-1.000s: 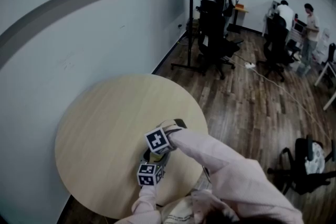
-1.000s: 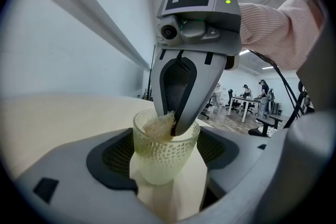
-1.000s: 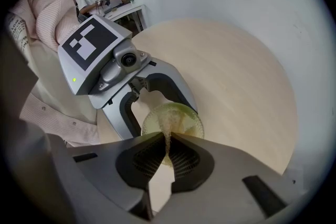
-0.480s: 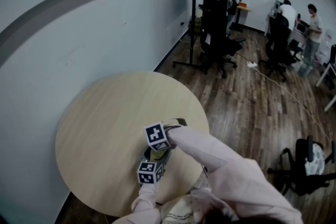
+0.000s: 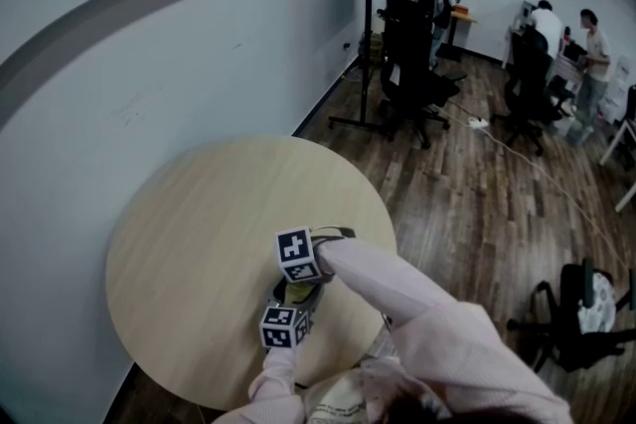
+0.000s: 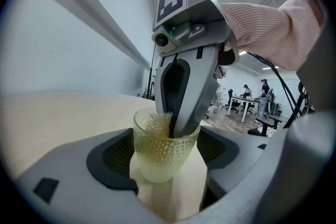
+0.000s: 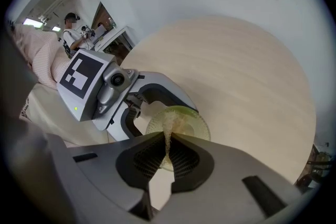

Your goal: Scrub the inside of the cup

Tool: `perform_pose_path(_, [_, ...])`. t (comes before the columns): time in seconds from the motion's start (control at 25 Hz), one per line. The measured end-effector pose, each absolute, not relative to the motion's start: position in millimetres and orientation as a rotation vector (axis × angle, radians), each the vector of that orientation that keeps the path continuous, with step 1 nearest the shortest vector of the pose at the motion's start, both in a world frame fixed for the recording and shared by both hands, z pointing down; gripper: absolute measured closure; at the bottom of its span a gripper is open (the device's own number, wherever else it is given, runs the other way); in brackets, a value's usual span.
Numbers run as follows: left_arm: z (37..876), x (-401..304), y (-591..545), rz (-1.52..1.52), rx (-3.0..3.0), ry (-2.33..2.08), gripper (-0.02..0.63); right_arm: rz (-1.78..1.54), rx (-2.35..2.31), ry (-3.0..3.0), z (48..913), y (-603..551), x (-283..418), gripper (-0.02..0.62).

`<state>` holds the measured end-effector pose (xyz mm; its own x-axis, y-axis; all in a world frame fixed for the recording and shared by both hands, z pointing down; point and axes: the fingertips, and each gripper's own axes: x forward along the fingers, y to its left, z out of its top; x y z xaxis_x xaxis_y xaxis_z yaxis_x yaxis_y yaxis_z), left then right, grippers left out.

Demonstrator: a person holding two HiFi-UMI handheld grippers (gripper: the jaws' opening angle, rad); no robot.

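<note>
Greenish, translucent, honeycomb-dimpled cup near the round pale-wood tabletop's near edge, clamped between my left claw's wide-spread jaws. My right claw, pinched tight on a thin frothy scrubber, dips inside it.

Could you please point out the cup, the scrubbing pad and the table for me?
cup [image 6: 157, 157], left gripper view, its dimpled side wall.
scrubbing pad [image 7: 168, 134], right gripper view, its thin pinched strip.
table [image 5: 199, 213], head view, bare top.
</note>
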<state>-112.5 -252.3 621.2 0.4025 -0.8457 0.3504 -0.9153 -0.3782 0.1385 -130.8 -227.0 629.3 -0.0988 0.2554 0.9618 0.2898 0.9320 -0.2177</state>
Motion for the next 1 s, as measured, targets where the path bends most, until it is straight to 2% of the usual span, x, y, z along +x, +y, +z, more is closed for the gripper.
perform_pose_path(1.0, [623, -113, -253, 0.345, 2.348, -1.544, 0.238, 0.442, -0.302, -1.800, 616, -217, -145, 0.568])
